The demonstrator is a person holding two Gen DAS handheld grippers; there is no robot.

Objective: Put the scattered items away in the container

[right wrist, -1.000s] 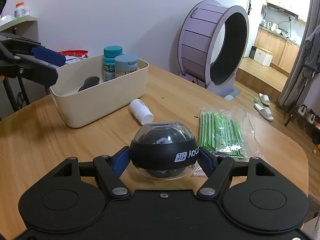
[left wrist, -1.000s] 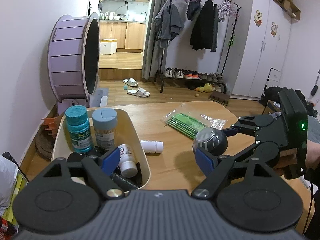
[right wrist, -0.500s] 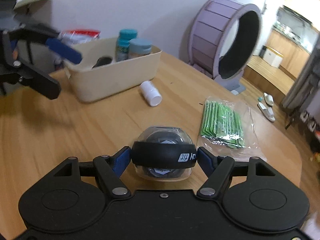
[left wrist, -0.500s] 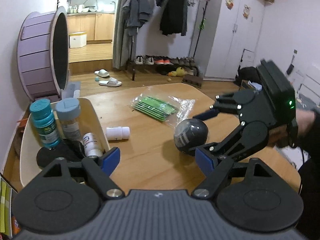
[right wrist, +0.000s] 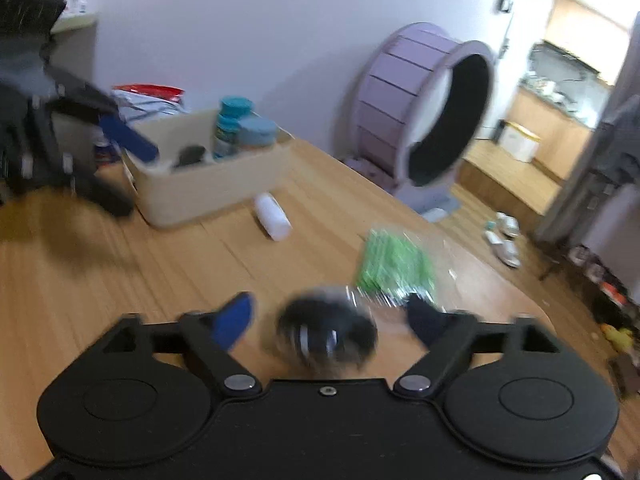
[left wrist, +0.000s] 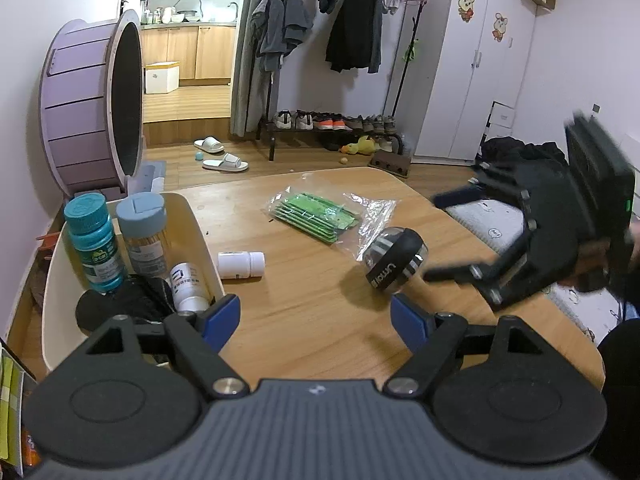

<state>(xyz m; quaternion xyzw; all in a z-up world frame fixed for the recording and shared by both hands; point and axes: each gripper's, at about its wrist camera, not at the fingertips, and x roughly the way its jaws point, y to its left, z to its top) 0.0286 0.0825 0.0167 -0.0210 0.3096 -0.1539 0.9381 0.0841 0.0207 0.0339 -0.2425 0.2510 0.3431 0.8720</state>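
Lying loose on table point(left wrist: 320, 312), frame centre: ball point(left wrist: 394, 259), clear of both tongs. Gaping wide, holding nothing: right tongs point(right wrist: 328, 318), left tongs point(left wrist: 316, 320). Risking: ball rolling off table edge w/o grip. Sitting at frame left: container point(left wrist: 192, 216).

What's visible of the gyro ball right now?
The ball is a round, clear-domed shell with a wide black band bearing white lettering; a silvery striped rotor shows inside. It lies tilted on the wooden table, just off the bag of green sticks, well outside the bin. The right gripper is open around it, fingers apart and clear of it. The right view is motion-blurred.
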